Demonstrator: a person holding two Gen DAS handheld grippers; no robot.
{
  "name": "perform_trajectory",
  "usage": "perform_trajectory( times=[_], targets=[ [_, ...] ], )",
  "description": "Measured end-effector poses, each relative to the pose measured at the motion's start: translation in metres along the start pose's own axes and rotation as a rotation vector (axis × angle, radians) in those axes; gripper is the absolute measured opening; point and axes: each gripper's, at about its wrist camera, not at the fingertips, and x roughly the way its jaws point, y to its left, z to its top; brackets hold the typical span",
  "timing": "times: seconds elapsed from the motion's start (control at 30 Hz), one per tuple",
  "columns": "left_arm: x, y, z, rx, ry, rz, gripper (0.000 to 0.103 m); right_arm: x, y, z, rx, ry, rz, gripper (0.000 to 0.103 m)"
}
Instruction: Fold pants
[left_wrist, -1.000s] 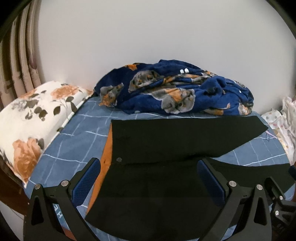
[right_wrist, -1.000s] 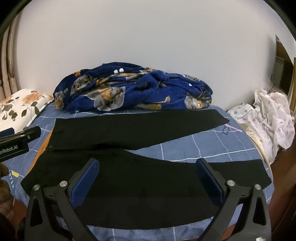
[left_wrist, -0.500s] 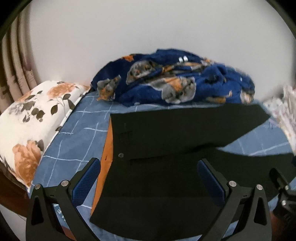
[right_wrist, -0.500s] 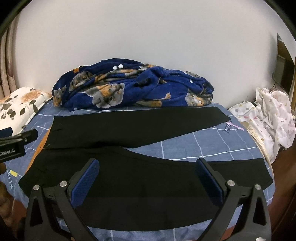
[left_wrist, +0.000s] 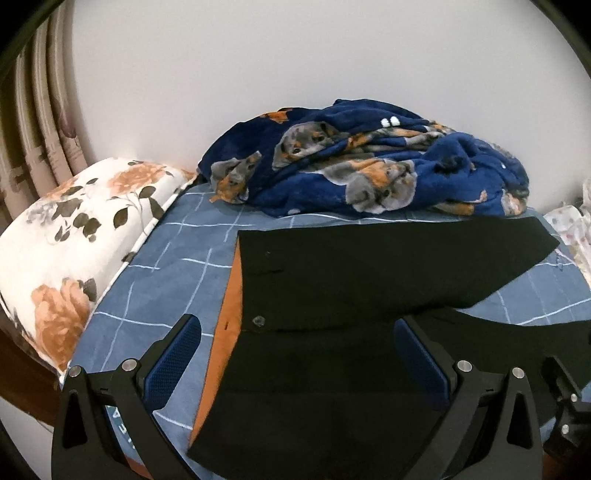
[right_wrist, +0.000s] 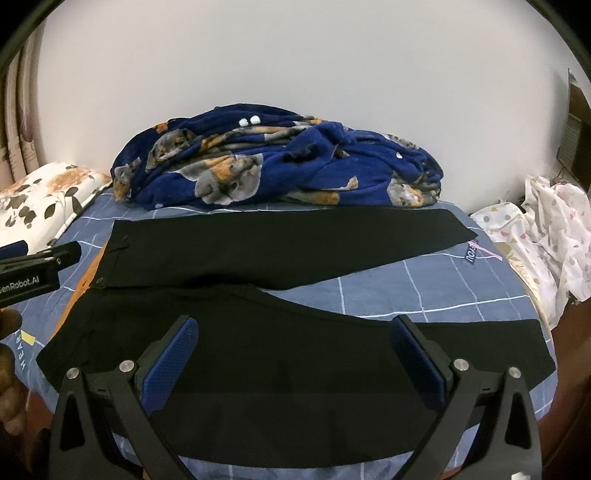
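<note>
Hovering wide and empty over the pants (right_wrist: 295, 369), both the left gripper (left_wrist: 295, 365) and right gripper (right_wrist: 295, 362) risk pinching one layer, skewing the fold.

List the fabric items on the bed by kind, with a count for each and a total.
Black pants: 1
Blue animal-print blanket: 1
Floral pillow: 1
White spotted cloth, at the bed's right edge: 1
Checked blue sheet: 1
Total: 5

Blue blanket (right_wrist: 277, 173) heaped behind — floral pillow (left_wrist: 74, 236) left.
</note>
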Motion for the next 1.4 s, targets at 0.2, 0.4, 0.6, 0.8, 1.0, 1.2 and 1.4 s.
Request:
perform_trajectory(
  times=[0.2, 0.4, 0.6, 0.8, 1.0, 1.2, 1.4],
  targets=[
    [0.015, 0.007, 0.006, 0.007, 0.003, 0.022, 0.103, 0.014, 0.0, 0.003, 0.021, 0.027, 0.004, 0.103],
    [0.051, 0.034, 0.015, -0.01, 0.043, -0.04, 0.103, 0.028, -0.001, 0.008, 0.03, 0.044, 0.034, 0.103],
    [0.116, 0.079, 0.034, 0.005, 0.111, -0.049, 0.103, 0.043, 0.007, 0.012, -0.003, 0.054, 0.045, 0.103],
    [0.193, 0.121, 0.06, -0.066, 0.232, -0.175, 0.103, 0.07, 0.01, 0.007, -0.012, 0.109, 0.061, 0.103],
    [0.237, 0.132, 0.072, -0.099, 0.237, -0.282, 0.098, 0.088, 0.01, 0.004, -0.012, 0.143, 0.06, 0.103],
    [0.273, 0.143, 0.089, -0.101, 0.234, -0.308, 0.092, 0.101, 0.01, 0.0, -0.017, 0.174, 0.06, 0.103],
    [0.304, 0.128, 0.093, 0.025, 0.301, -0.364, 0.049, 0.114, 0.011, -0.005, -0.021, 0.212, 0.058, 0.103]
  ],
)
